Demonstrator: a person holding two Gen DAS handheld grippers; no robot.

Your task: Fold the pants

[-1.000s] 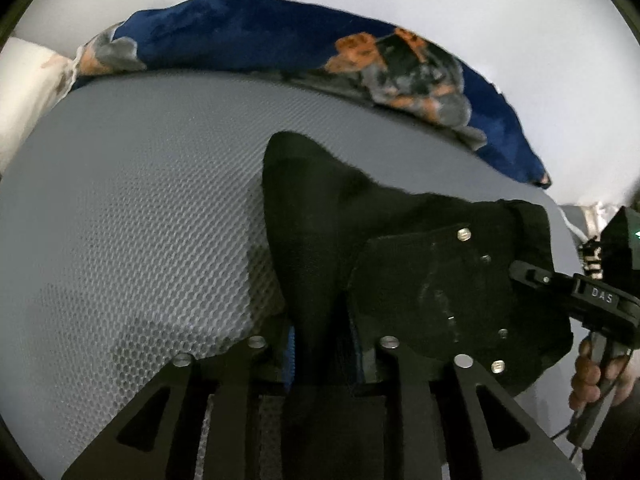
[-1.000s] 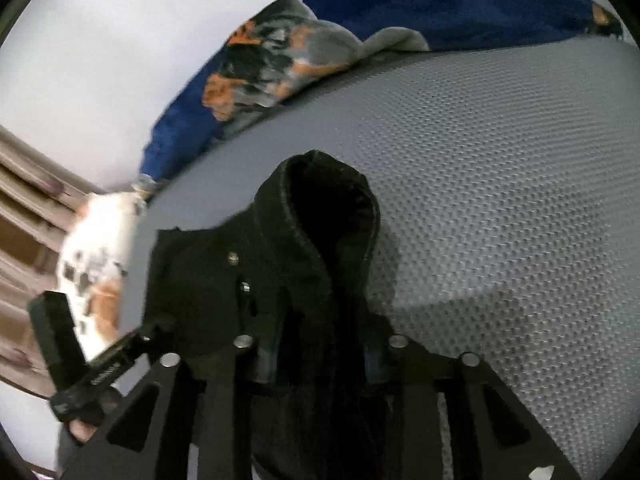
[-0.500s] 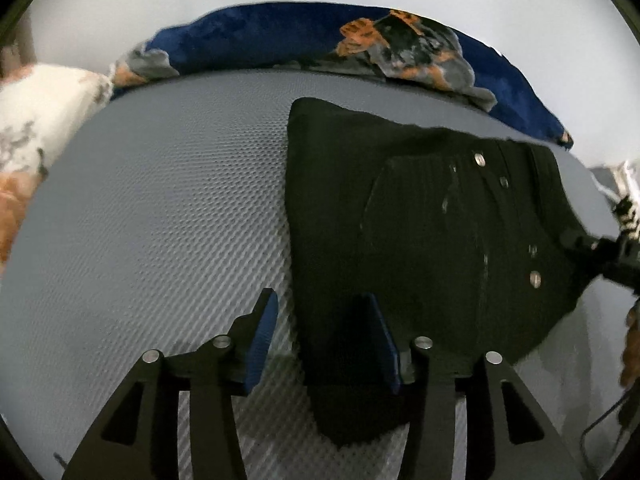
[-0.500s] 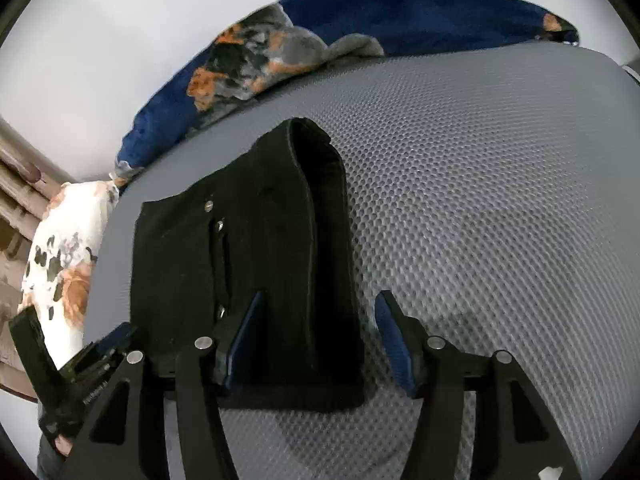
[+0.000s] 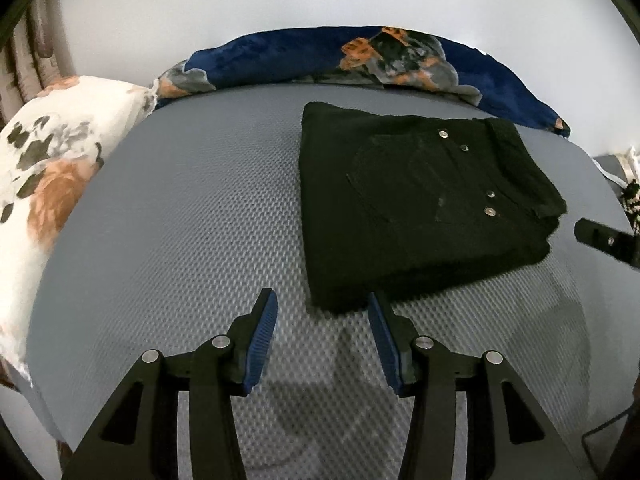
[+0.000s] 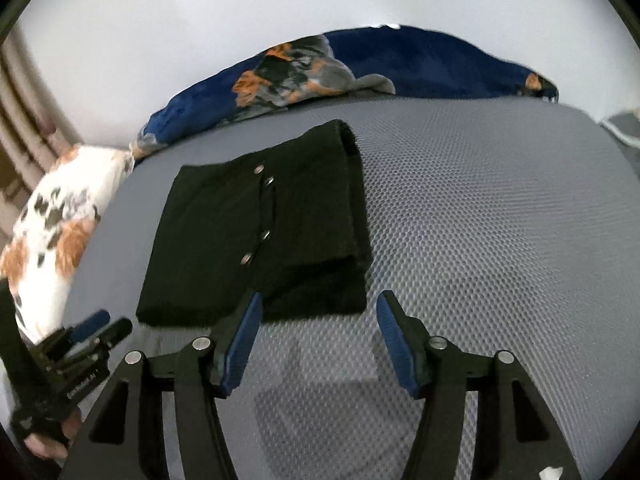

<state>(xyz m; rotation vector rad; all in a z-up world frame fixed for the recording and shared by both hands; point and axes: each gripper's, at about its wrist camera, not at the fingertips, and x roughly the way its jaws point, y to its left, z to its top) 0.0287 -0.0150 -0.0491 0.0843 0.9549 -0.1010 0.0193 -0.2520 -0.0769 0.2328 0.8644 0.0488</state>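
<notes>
The black pants (image 5: 416, 204) lie folded into a flat rectangle on the grey textured bed, metal rivets showing on top. In the left wrist view my left gripper (image 5: 322, 312) hovers just short of the near edge of the pants, jaws apart and empty. In the right wrist view the same pants (image 6: 264, 236) lie ahead and to the left, and my right gripper (image 6: 318, 314) stands off their near edge, its jaws still opening with nothing between them. The left gripper (image 6: 92, 330) also shows at lower left in that view, held by a hand.
A navy floral blanket (image 5: 360, 58) is bunched along the far edge of the bed by the white wall. A white floral pillow (image 5: 52, 152) lies at the left. The grey bed surface (image 6: 500, 220) stretches out to the right of the pants.
Both grippers let go of the pants and opened, then drew back toward me. The pants, lifted and bunched a second ago, now lie flat and folded on the bed.
</notes>
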